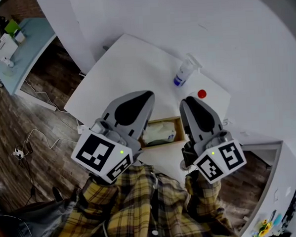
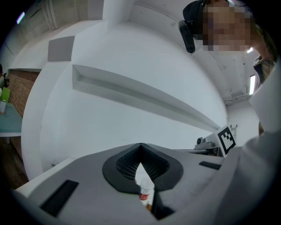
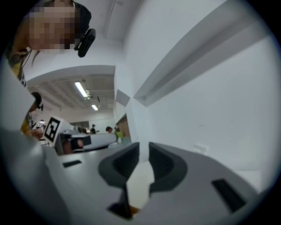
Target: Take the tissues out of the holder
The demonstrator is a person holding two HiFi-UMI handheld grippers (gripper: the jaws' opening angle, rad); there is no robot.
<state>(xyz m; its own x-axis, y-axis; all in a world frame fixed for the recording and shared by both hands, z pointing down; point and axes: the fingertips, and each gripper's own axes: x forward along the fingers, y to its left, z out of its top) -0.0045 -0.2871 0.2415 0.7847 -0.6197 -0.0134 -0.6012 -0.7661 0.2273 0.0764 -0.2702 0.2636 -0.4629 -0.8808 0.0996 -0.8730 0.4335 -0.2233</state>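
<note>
A wooden tissue holder [image 1: 178, 125] lies on the white table [image 1: 125, 67], with a pack of tissues [image 1: 158, 133] inside it. Both grippers hover over the table's near edge, either side of the holder. My left gripper [image 1: 148, 94] is just left of it; in the left gripper view its jaws [image 2: 140, 147] meet at the tips with nothing held. My right gripper [image 1: 185, 102] is just right of the holder; its jaws [image 3: 144, 150] stand a narrow slit apart with nothing between them. Neither gripper touches the tissues.
A spray bottle [image 1: 185, 73] lies on the table's far side, with a small red cap [image 1: 201, 94] nearer. The wall stands close behind the table. A blue-topped desk [image 1: 30, 37] is at the upper left, and cables [image 1: 35, 141] lie on the wooden floor.
</note>
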